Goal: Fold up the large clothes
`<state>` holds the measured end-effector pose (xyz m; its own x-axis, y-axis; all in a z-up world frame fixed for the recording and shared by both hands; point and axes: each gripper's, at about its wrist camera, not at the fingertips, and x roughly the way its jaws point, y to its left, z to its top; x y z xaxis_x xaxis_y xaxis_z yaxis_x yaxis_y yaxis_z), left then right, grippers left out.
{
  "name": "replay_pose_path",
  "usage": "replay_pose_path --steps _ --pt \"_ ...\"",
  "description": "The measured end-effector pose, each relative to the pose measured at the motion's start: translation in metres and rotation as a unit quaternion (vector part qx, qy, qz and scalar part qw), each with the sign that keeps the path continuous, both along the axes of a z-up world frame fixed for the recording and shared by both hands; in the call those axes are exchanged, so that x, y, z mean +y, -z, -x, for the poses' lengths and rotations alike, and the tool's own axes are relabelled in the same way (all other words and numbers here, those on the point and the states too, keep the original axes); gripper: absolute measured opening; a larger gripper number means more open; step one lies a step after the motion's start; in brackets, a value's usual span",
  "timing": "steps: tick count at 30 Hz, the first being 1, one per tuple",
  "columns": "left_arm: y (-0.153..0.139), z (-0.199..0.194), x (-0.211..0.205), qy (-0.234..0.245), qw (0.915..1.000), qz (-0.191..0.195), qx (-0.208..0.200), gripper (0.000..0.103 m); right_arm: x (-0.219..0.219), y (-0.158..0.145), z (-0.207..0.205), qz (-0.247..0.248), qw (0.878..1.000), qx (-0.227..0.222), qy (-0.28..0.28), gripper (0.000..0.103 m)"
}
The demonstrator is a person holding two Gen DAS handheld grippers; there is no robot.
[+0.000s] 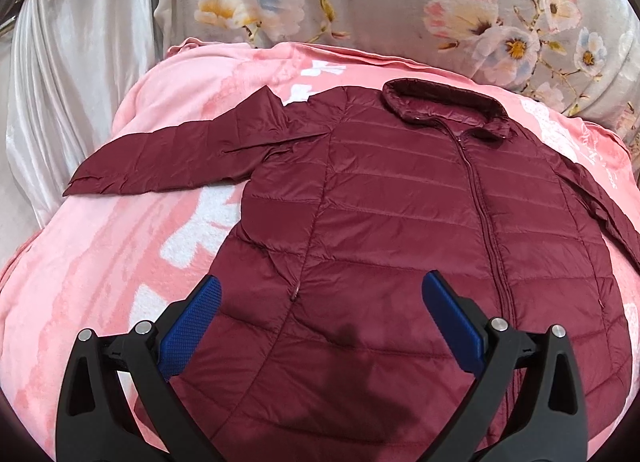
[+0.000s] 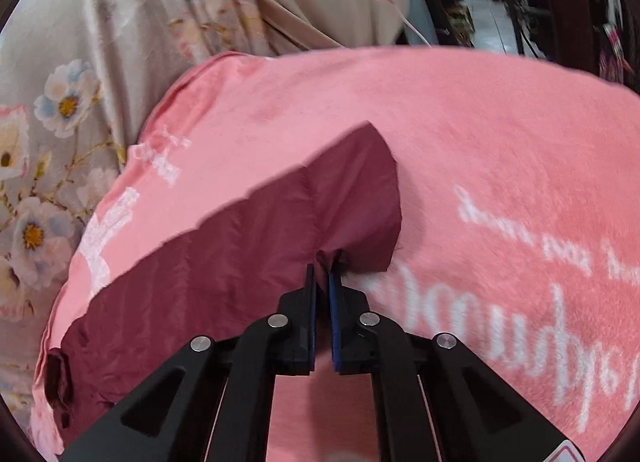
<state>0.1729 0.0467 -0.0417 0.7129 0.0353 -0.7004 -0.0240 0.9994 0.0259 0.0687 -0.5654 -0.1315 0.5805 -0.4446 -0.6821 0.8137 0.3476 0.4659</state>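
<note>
Pink blanket [image 1: 120,246] under maroon jacket [image 1: 400,202]; left gripper [image 1: 320,294] wide, right gripper [image 2: 323,267] pinching sleeve [image 2: 248,246].

Left gripper [image 1: 320,290]: matte black plastic linkage arms with triangular cut-outs in the outer links. Round silver pivot pins, two visible per side. Fingers carry blue pads [image 1: 192,326] with a fine knurled, diamond-grid texture; the far pad shows its smooth blue edge. Right gripper [image 2: 323,262]: same build, black arms with triangular cut-outs, four silver pins across the linkage, thin blue pad strips on black finger blocks. A white label with a reddish border sits at the lower right corner of its body; print unreadable.
</note>
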Motion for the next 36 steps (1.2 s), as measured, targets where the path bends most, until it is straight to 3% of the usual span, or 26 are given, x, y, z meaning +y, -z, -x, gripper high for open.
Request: replay_pose_path --steps 4,7,10,13,19,22,25,29,33,35,36 --pt "-0.001 -0.008 0.006 -0.002 1.0000 -0.001 -0.001 0.098 0.040 -0.064 -0.036 0.082 0.994 -0.027 -0.066 0.005" --pt "-0.004 -0.014 0.013 -0.004 0.9999 0.010 0.000 0.098 0.096 -0.120 -0.076 0.139 0.976 -0.061 -0.159 0.005" --pt "-0.007 -0.019 0.021 -0.004 0.9997 0.024 0.001 0.098 0.177 -0.167 -0.121 0.191 0.938 -0.089 -0.276 0.005" --pt "-0.012 -0.025 0.029 -0.007 0.9995 0.031 -0.002 0.098 0.252 -0.184 -0.156 0.206 0.897 -0.107 -0.375 0.005" --pt "-0.019 -0.034 0.051 -0.010 0.9990 0.042 -0.007 0.098 0.381 -0.165 -0.212 0.183 0.824 -0.106 -0.525 0.004" --pt "-0.019 -0.038 0.064 -0.012 0.9987 0.049 -0.007 0.098 0.434 -0.143 -0.229 0.166 0.793 -0.089 -0.579 0.004" --pt "-0.017 -0.044 0.077 -0.013 0.9981 0.060 -0.003 0.098 0.476 -0.117 -0.238 0.158 0.772 -0.064 -0.613 0.004" --pt "-0.013 -0.054 0.088 -0.002 0.9966 0.082 0.006 0.098 0.510 -0.087 -0.249 0.148 0.751 -0.031 -0.643 0.006" --pt "-0.009 -0.071 0.093 0.021 0.9909 0.130 0.026 0.098 0.530 -0.070 -0.250 0.161 0.734 0.003 -0.660 0.018" --pt "-0.007 -0.082 0.090 0.034 0.9867 0.155 0.035 0.098 0.525 -0.071 -0.243 0.163 0.734 0.002 -0.660 0.039" --pt "-0.006 -0.090 0.087 0.037 0.9846 0.166 0.042 0.098 0.519 -0.075 -0.237 0.162 0.738 -0.005 -0.656 0.043"
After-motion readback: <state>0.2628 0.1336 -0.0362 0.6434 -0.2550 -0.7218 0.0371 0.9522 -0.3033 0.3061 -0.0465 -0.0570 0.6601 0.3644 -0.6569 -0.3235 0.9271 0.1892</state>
